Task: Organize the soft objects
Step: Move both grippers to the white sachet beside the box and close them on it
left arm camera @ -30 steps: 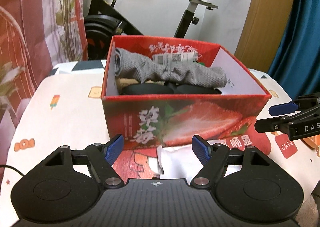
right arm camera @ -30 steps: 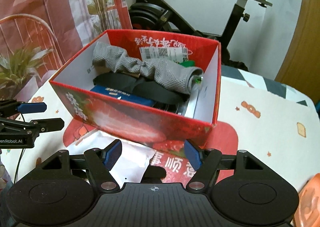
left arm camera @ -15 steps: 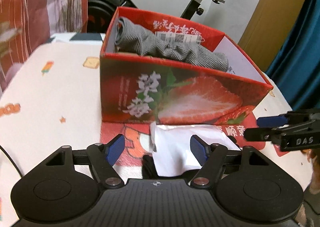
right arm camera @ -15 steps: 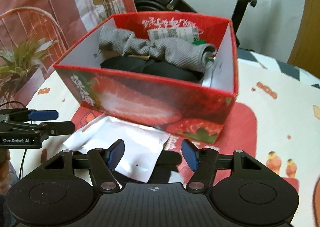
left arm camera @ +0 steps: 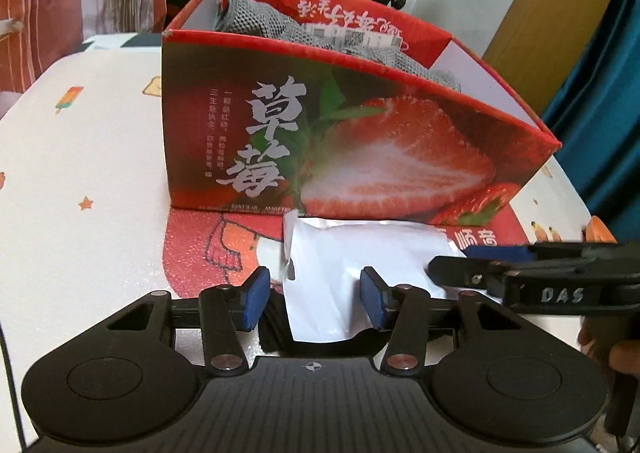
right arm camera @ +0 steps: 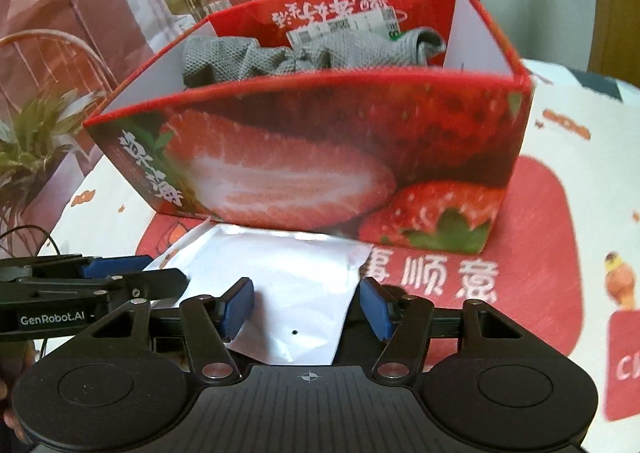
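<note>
Both grippers (left [left arm camera: 311, 303], right [right arm camera: 308, 307], each spread apart) have lowered toward one white pouch [left arm camera: 352, 273].

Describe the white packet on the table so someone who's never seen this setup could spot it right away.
Find the tall red cardboard box printed with a sliced strawberry standing on the cartoon-patterned tablecloth. On the cloth right at the foot of its front wall lies the flat, glossy white plastic packet, between the open fingers of both hand-held grippers. Unlike the grey knitted cloth, it is outside the box, smooth and plain white.
</note>
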The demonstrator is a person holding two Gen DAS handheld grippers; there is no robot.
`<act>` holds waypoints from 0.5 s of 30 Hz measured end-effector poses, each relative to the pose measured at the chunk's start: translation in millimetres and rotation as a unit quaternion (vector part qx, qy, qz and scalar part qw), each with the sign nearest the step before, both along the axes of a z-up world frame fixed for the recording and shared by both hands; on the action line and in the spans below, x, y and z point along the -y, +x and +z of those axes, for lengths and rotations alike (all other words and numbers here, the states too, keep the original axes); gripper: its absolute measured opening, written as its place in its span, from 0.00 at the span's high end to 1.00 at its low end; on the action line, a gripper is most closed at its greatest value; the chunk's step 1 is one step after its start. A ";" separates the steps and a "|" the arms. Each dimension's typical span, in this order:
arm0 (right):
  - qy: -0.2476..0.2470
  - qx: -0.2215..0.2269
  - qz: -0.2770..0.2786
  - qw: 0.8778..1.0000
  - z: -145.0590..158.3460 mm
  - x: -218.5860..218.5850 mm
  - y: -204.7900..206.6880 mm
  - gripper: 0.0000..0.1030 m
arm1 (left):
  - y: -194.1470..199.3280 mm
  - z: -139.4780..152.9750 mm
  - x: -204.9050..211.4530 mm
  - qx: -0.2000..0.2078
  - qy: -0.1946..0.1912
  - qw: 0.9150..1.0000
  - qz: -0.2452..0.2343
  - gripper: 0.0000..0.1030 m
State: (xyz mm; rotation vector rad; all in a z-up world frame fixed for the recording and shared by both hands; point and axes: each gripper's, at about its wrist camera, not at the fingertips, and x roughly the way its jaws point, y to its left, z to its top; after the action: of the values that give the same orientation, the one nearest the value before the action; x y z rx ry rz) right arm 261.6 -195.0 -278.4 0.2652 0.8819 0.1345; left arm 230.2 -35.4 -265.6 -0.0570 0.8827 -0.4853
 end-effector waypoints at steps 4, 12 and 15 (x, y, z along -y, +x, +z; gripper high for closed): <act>0.016 0.020 -0.017 1.000 -7.8 0.2 -8.0 0.45 | -4.4 -4.2 -2.9 0.004 -0.011 1.000 0.012 0.48; 0.036 0.034 -0.025 0.998 -14.8 3.4 -20.2 0.47 | -20.9 -12.1 -9.4 0.016 -0.031 0.999 0.032 0.48; 0.030 0.036 -0.013 0.999 -11.9 -0.2 -21.4 0.52 | -29.0 -14.4 -11.7 0.023 -0.033 0.999 0.032 0.48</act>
State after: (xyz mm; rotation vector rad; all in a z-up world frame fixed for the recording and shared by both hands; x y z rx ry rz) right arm 240.3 -194.8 -290.3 0.3262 0.8031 0.1450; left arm 201.2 -23.6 -280.0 -0.1349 0.8178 -0.4542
